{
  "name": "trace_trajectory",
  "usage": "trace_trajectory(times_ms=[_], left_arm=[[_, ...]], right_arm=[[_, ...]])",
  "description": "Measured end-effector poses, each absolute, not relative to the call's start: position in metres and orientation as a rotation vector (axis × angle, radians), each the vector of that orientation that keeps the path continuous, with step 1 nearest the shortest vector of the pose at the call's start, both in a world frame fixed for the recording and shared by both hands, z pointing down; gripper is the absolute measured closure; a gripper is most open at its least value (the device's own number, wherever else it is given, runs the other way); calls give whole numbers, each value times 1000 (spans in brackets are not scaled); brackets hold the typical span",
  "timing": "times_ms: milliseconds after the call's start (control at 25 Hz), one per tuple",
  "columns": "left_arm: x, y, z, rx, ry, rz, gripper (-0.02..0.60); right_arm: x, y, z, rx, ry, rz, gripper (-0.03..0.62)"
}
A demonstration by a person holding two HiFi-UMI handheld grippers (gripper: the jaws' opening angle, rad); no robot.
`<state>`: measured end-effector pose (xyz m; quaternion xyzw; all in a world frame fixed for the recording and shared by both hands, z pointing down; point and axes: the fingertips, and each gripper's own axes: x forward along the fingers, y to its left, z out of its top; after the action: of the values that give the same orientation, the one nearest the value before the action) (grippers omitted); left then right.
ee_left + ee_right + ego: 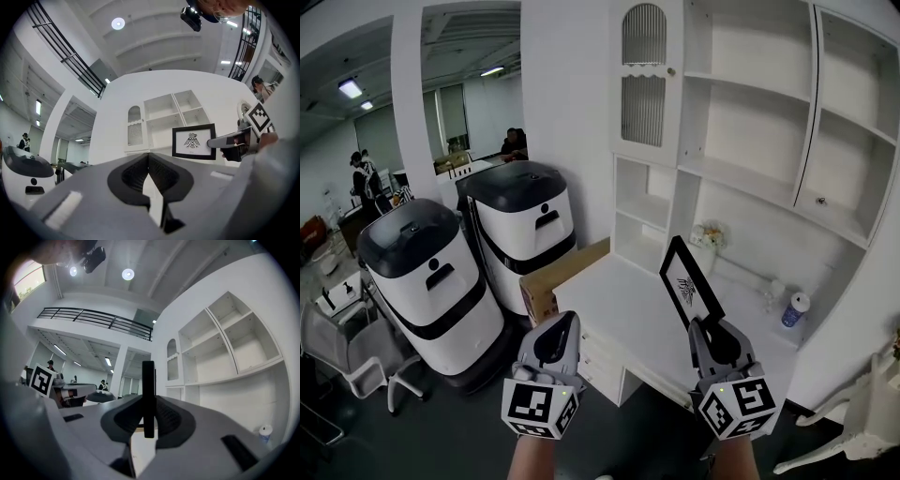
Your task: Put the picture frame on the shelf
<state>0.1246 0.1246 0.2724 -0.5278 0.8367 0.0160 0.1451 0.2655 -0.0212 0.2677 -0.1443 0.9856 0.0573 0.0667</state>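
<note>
My right gripper (710,326) is shut on the lower edge of a black picture frame (687,281) with a white mat and a black bird print. It holds the frame upright above the white desk (623,305), in front of the white shelf unit (750,122). In the right gripper view the frame (148,394) stands edge-on between the pads of that gripper (148,404). My left gripper (560,323) is shut and empty, level with the right one and to its left. The left gripper view shows its jaws (149,157) closed and the frame (193,141) off to the right.
Two large white and black machines (427,277) (528,225) stand on the floor to the left, with a cardboard box (555,281) against the desk. A small vase of flowers (708,239) and a blue-capped bottle (794,308) sit on the desk. A white chair (862,422) is at the lower right.
</note>
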Motion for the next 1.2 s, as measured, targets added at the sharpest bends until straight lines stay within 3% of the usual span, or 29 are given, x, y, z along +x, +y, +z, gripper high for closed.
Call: trace_trajectory(times_ms=[720,1200], left_arm=[[21,101,290,-1565,2411,71,572],[-80,24,309,-1612,2409,35,572]], right_arm=[[168,-62,286,-564,2984,123,517],[77,-136,305,-628,2965,59,517]])
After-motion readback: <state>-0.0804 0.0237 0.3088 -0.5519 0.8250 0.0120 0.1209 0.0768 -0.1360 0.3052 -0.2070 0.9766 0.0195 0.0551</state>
